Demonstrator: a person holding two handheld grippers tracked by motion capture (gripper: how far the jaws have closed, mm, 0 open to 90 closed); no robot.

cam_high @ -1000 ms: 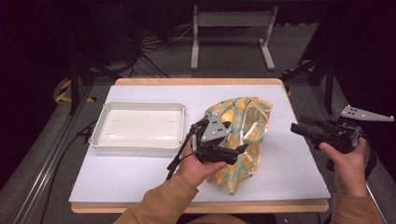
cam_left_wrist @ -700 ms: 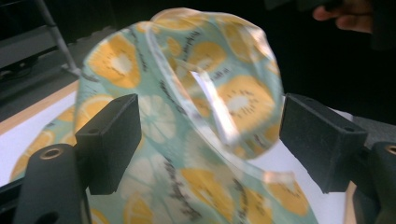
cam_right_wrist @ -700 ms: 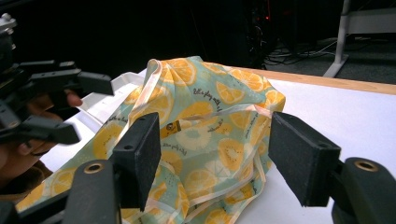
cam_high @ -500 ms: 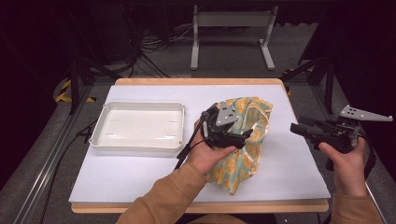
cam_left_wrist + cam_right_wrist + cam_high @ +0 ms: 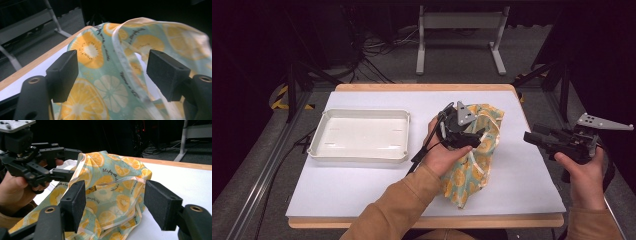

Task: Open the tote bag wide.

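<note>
Lying crumpled on the right half of the counter (image 5: 362, 190), nearer the front edge than the back, the fruit-print cloth bag (image 5: 472, 167) sits well apart from the white tray (image 5: 359, 152) toward the left edge. The left tool (image 5: 472, 137) hangs over the bag; its jaws have just been closing a little yet stand wide, fabric between them, not pinched. The right tool (image 5: 532, 137) hovers off the right edge, jaws spread wide and holding nothing.
</note>
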